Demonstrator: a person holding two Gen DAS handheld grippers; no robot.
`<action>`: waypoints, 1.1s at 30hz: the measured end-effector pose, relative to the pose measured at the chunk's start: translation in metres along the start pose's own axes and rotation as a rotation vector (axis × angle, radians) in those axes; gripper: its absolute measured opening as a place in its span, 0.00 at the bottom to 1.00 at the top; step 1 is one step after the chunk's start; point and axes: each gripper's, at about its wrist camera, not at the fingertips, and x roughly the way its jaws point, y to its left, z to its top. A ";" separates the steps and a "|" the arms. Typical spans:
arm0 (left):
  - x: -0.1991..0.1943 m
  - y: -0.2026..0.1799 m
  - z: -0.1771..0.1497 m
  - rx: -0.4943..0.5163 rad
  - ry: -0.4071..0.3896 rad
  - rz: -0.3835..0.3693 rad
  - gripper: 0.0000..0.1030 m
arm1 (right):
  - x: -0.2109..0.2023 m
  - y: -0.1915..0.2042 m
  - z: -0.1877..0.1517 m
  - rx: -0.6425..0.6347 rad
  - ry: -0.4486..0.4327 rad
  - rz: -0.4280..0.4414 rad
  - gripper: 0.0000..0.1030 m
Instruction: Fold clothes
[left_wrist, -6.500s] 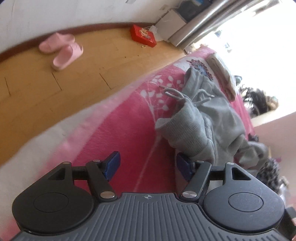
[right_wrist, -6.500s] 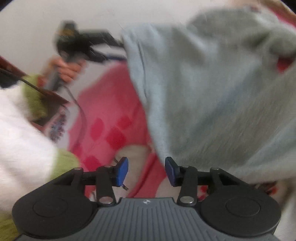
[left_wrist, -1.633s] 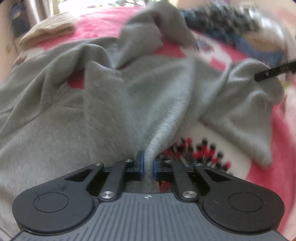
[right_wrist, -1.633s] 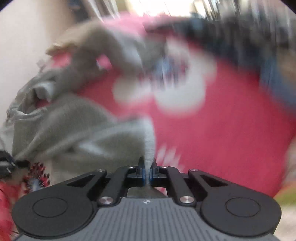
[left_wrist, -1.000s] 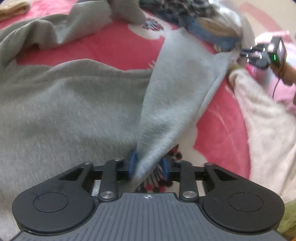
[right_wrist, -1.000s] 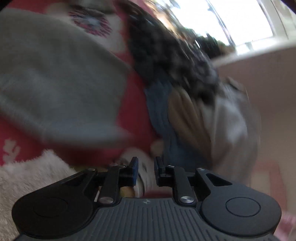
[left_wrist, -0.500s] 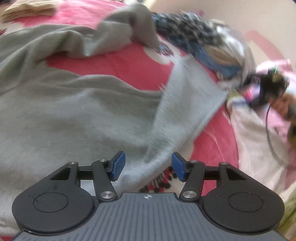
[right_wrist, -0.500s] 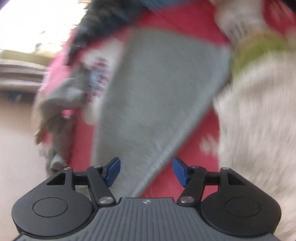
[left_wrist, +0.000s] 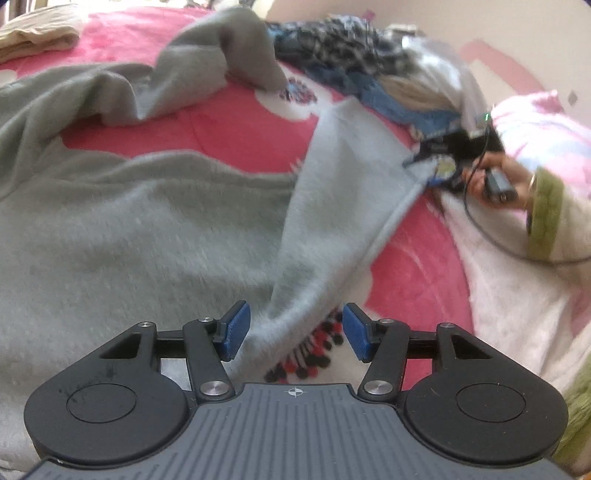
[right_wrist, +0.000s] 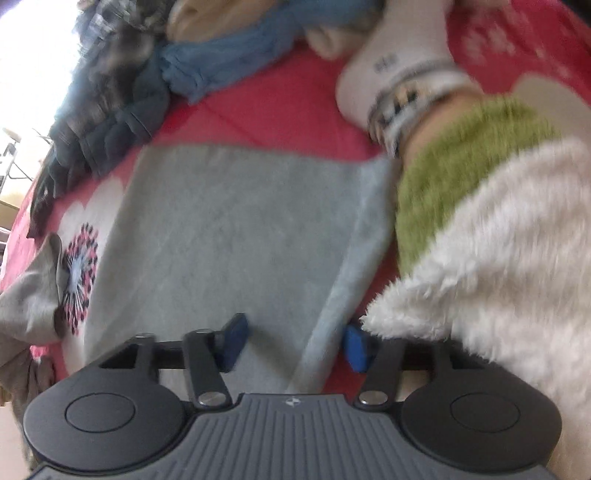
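Grey fleece garment (left_wrist: 155, 236) lying spread on pink blanketed bed (left_wrist: 236, 129) for folding, left tool (left_wrist: 293, 330) gaping empty over its folded flap, right tool (right_wrist: 291, 341) half-open, gripping nothing.

Your grey fleece garment (left_wrist: 155, 229) lies spread and rumpled across the pink bedspread (left_wrist: 236, 140). One flat panel (right_wrist: 229, 229) stretches toward the bedspread's edge by the clothes pile, while a bunched part (left_wrist: 229, 48) humps up at the far side.
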 end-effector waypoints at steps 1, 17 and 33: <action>0.003 0.001 -0.001 -0.003 0.010 0.004 0.54 | -0.003 0.000 0.001 -0.012 -0.022 0.012 0.09; 0.009 0.008 -0.016 0.003 0.096 0.030 0.54 | -0.190 -0.086 -0.044 -0.165 -0.228 0.014 0.06; 0.000 0.005 -0.018 0.047 0.148 0.049 0.54 | -0.263 -0.130 -0.054 -0.090 -0.329 -0.043 0.12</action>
